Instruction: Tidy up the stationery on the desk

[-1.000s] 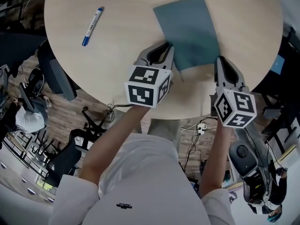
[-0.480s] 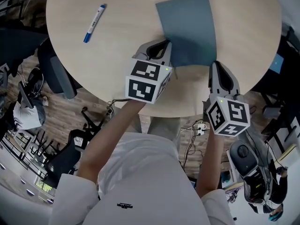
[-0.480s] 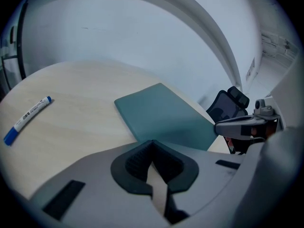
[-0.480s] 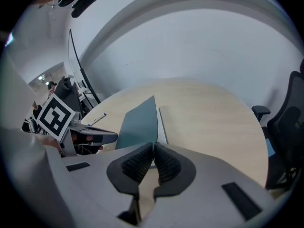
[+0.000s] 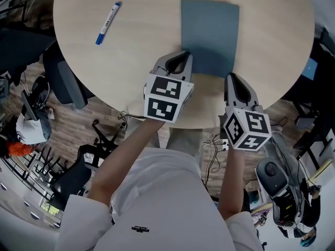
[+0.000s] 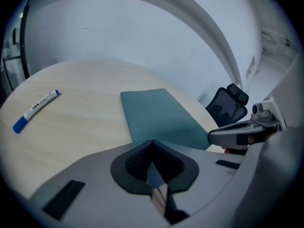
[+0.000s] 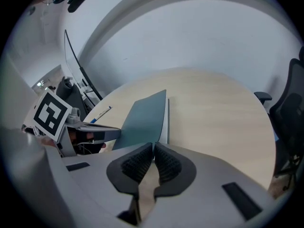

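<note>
A teal notebook [image 5: 209, 35] lies square on the round wooden table [image 5: 131, 72], its white page edge [image 7: 164, 122] showing in the right gripper view. My left gripper [image 5: 184, 54] is shut, its tips over the notebook's near left corner [image 6: 152, 127]; nothing shows gripped between the pads. My right gripper [image 5: 231, 77] is also shut, at the near right corner, with bare table showing through its jaws [image 7: 153, 145]. A blue-capped white marker [image 5: 108, 22] lies far left, apart from both grippers.
The table's near edge [image 5: 199, 125] curves just behind both grippers. A dark office chair [image 6: 229, 104] stands beyond the far rim. More chairs and cables [image 5: 78, 156] are on the floor at the left.
The notebook has turned from a slant to lie straight. My right gripper slid left along the near edge to its corner. My left gripper stayed at the near left corner.
</note>
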`<state>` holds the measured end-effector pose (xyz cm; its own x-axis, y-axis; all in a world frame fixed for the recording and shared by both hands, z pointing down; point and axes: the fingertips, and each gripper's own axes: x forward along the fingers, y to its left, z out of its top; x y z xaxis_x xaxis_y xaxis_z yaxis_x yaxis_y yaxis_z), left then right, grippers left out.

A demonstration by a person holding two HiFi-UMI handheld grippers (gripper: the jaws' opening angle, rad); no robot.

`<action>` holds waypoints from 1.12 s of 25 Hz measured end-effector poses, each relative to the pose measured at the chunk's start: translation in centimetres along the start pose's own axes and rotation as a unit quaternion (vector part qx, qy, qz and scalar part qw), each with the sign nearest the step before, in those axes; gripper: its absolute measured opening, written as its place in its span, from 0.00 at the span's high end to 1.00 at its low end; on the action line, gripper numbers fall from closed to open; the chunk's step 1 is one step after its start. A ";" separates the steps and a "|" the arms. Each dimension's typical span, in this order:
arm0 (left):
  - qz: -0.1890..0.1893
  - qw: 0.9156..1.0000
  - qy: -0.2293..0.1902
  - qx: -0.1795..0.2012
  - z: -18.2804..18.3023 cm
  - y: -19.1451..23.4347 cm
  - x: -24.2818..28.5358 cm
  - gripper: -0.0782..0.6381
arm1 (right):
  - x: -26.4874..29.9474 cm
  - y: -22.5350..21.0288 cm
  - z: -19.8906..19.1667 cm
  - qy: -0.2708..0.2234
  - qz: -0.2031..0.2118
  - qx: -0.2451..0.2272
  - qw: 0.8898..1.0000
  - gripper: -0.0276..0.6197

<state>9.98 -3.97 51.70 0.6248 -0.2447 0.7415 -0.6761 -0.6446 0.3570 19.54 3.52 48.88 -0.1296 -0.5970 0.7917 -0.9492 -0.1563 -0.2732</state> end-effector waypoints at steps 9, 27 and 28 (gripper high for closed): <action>0.020 1.000 -0.008 -0.007 -1.0 1.1 -1.6 0.86 | 0.5 1.2 -2.4 0.020 0.014 0.012 1.000 0.89; 0.024 1.000 -0.005 -0.014 -3.1 2.1 -3.1 0.86 | 1.5 1.1 -3.5 0.017 -0.038 -0.016 0.999 0.89; 0.024 1.000 -0.006 -0.014 -3.0 2.1 -3.3 0.86 | 1.2 1.3 -3.2 0.008 -0.041 -0.023 0.999 0.89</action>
<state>5.36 -2.35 51.70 0.5967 -0.2833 0.7508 -0.7158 -0.6109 0.3383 17.25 5.10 51.18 -0.0552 -0.5707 0.8193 -0.9687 -0.1682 -0.1824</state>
